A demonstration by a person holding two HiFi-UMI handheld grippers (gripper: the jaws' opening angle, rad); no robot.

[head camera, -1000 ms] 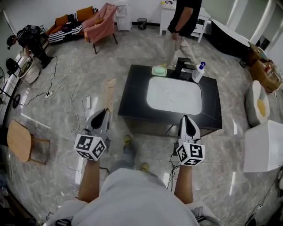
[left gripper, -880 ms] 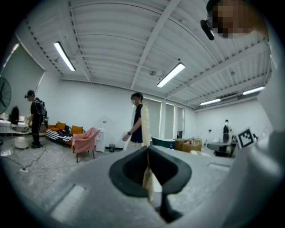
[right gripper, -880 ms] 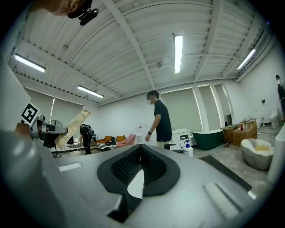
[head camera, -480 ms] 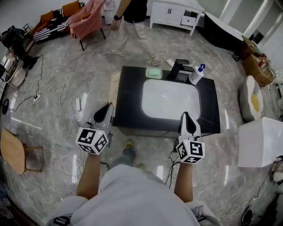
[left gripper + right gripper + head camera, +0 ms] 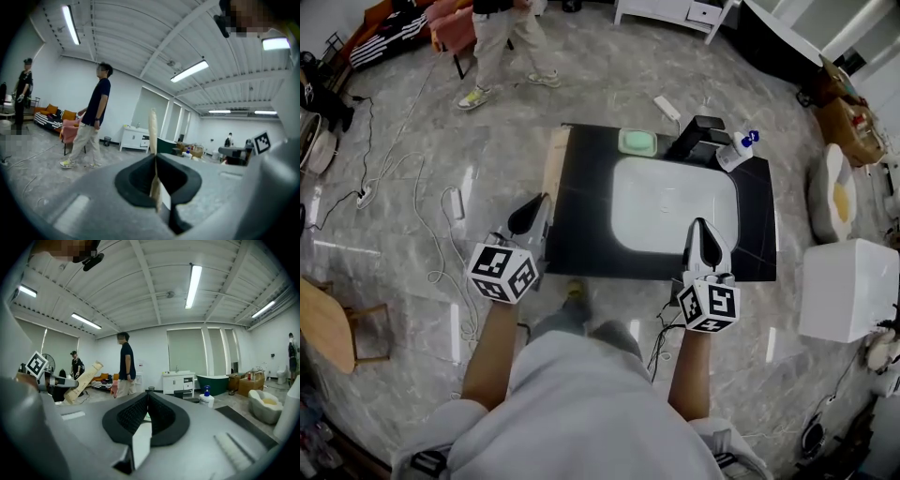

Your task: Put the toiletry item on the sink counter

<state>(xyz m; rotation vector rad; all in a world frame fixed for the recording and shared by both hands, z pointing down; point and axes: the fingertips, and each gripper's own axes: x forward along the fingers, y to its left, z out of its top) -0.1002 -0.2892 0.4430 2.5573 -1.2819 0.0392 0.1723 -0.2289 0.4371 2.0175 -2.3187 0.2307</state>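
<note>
Left gripper [image 5: 539,204] and right gripper [image 5: 699,228] out front, forearms parallel, at the sink counter's [image 5: 581,234] near edge. Left gripper view: jaws clamped on thin beige tube [image 5: 153,126], off the counter. Right gripper view: jaws together, nothing between.
</note>
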